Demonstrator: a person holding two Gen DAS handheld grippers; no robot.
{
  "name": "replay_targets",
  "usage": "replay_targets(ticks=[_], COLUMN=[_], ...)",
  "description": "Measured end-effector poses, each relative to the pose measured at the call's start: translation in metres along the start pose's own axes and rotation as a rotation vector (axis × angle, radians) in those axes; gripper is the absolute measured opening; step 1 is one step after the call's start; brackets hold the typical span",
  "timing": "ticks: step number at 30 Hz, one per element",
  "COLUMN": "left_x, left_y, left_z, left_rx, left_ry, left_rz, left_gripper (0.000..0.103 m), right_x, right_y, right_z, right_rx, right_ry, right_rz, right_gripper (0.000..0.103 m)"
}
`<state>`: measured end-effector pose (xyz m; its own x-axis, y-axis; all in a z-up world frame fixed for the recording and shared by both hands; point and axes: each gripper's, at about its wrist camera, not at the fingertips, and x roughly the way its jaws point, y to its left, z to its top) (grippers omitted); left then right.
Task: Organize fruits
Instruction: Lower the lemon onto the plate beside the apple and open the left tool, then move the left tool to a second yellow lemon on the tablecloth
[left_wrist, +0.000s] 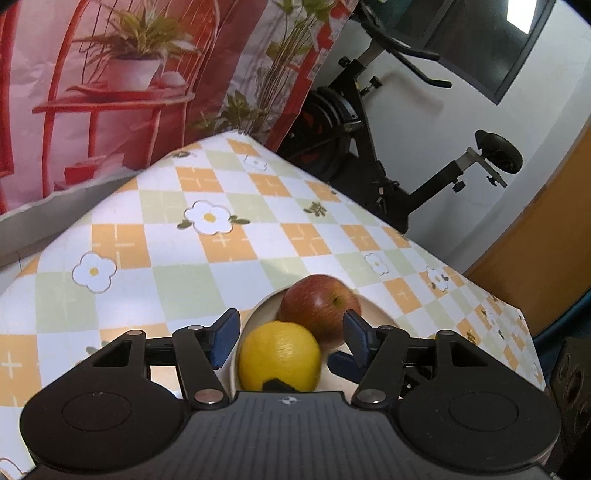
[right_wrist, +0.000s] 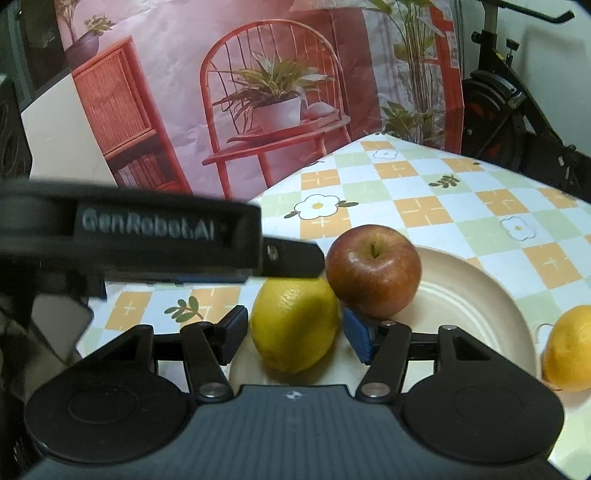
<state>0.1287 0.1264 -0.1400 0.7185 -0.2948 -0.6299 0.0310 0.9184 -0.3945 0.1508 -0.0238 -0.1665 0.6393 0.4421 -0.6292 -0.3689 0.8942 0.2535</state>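
Note:
A cream plate (right_wrist: 480, 295) holds a red apple (right_wrist: 373, 271) and a yellow lemon (right_wrist: 295, 325) side by side. My right gripper (right_wrist: 295, 334) is open, its blue pads on either side of the lemon with small gaps. My left gripper (left_wrist: 291, 334) is open above the plate (left_wrist: 376, 312), with the lemon (left_wrist: 279, 356) between its fingers and the apple (left_wrist: 319, 306) just beyond. The left gripper's black body (right_wrist: 147, 236) crosses the right wrist view above the lemon. A second yellow fruit (right_wrist: 570, 349) lies on the table right of the plate.
The table has an orange, green and white checked flower cloth (left_wrist: 184, 236). A printed backdrop (right_wrist: 258, 92) with red chair and plants hangs behind it. An exercise bike (left_wrist: 369, 122) stands beyond the table's far right edge.

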Motion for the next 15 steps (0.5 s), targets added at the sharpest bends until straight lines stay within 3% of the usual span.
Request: replay_targets(ticks=[15], left_x=[0.001], left_y=[-0.061], left_z=[0.003], left_rx=[0.164], left_ry=[-0.027], left_rz=[-0.009], left_gripper=[0.064], right_x=[-0.082], right_y=[-0.055], right_z=[-0.013], right_rx=[0.051], right_ry=[-0.085], right_rz=[-0.069], right_gripper=[0.061])
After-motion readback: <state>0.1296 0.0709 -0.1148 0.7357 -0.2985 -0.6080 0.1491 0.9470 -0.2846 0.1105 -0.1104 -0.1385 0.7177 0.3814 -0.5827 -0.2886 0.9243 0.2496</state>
